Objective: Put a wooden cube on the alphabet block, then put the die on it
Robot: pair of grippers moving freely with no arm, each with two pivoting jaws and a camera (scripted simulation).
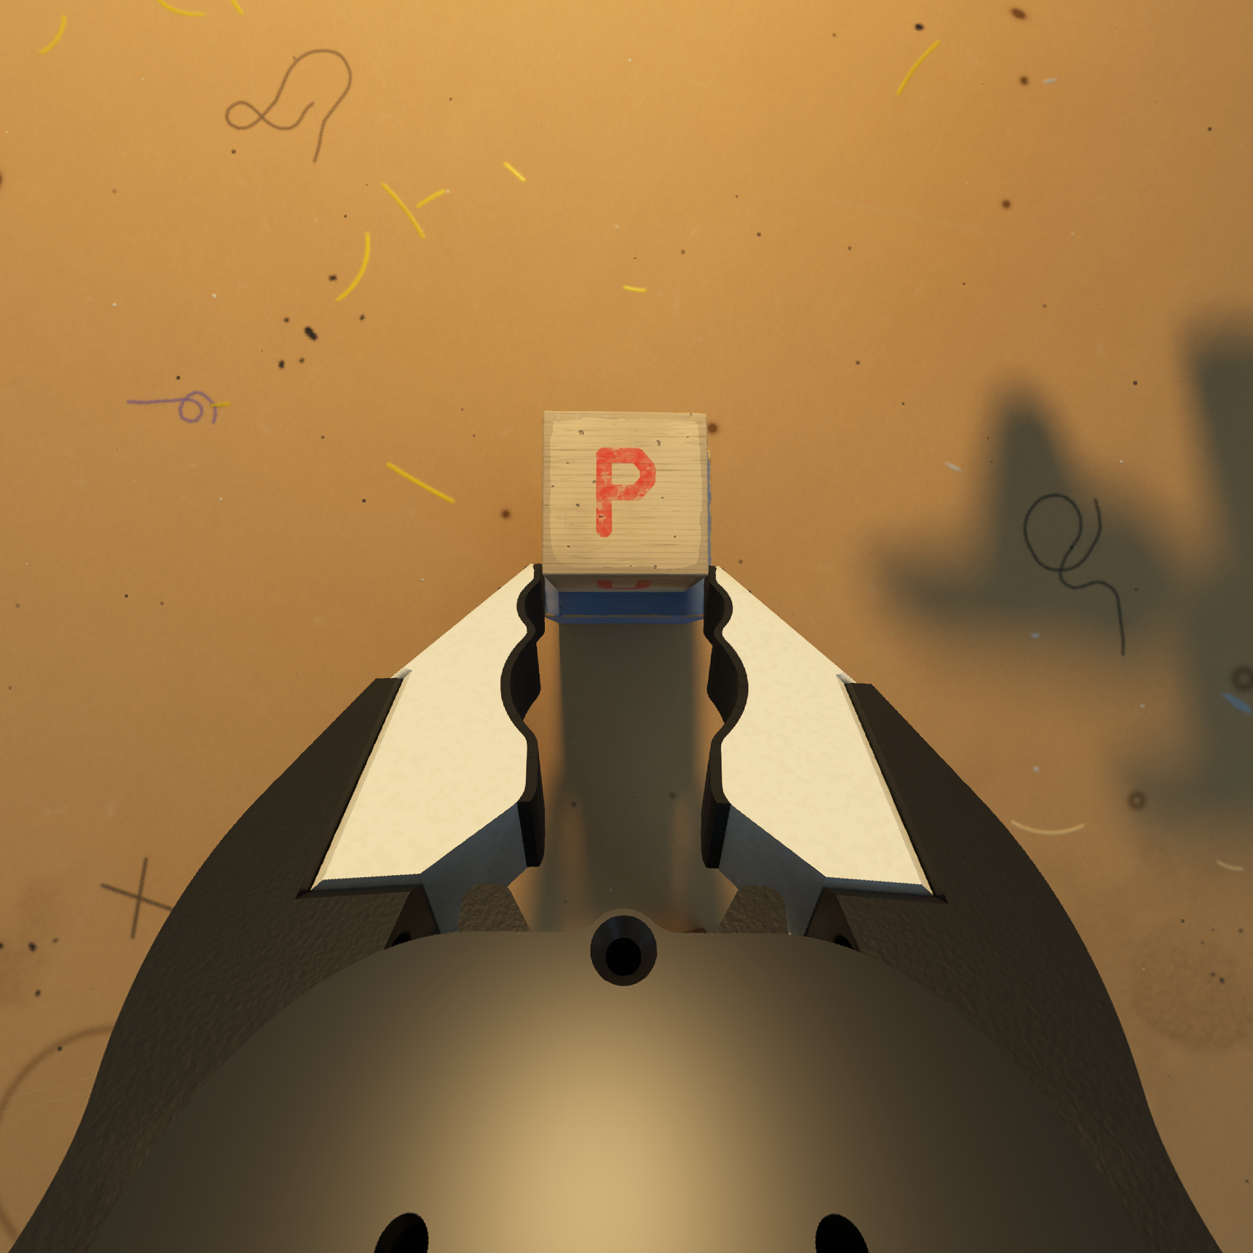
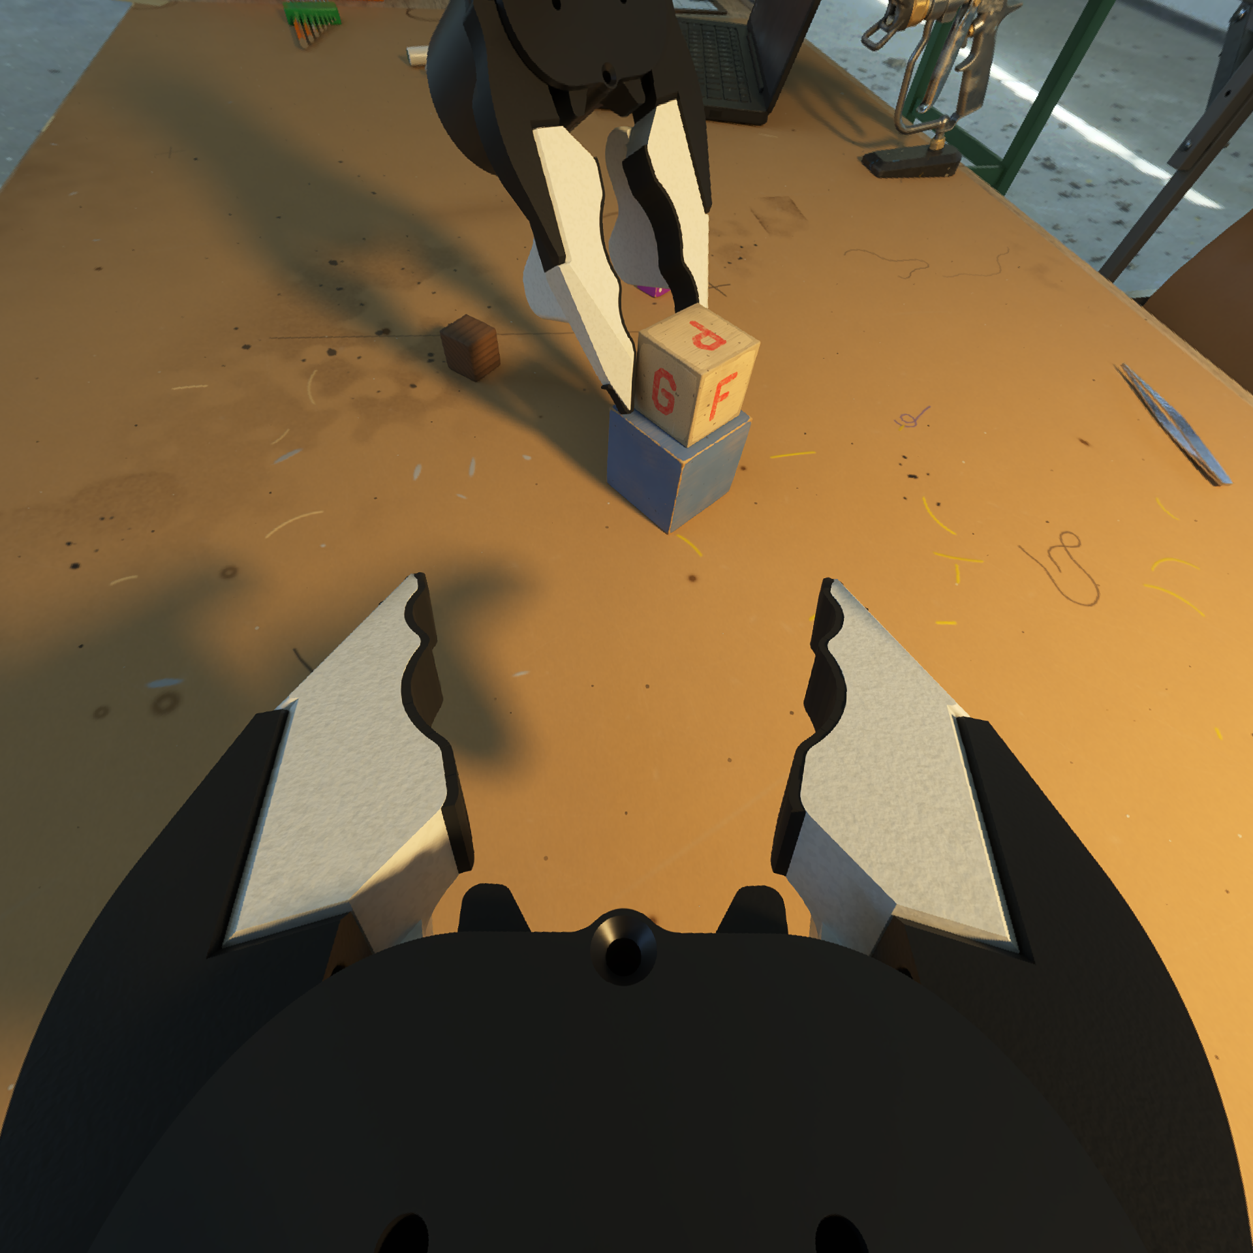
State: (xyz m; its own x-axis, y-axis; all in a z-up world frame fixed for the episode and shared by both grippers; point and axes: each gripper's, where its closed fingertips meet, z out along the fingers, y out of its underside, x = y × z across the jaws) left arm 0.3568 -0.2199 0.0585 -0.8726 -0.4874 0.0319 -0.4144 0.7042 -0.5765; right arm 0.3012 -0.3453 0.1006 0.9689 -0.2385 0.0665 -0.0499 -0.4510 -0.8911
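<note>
A pale alphabet block (image 1: pixel 624 491) with red letters stands on a blue cube (image 1: pixel 624 605); both also show in the right wrist view, the block (image 2: pixel 695 373) on the blue cube (image 2: pixel 674 471). My left gripper (image 1: pixel 624 576) comes down from above, and its fingers press the block's two sides. It shows from the far side in the right wrist view (image 2: pixel 661 339). A dark brown wooden cube (image 2: pixel 470 346) sits alone to the left on the table. A purple die (image 2: pixel 654 290) peeks out behind the left gripper. My right gripper (image 2: pixel 622 580) is open and empty, short of the stack.
The brown table (image 2: pixel 203 474) is marked with scribbles and specks. At the far end are a laptop (image 2: pixel 732 61), a metal clamp on a stand (image 2: pixel 936 88) and a green toothed item (image 2: pixel 308 13). A thin metal strip (image 2: pixel 1173 424) lies near the right edge.
</note>
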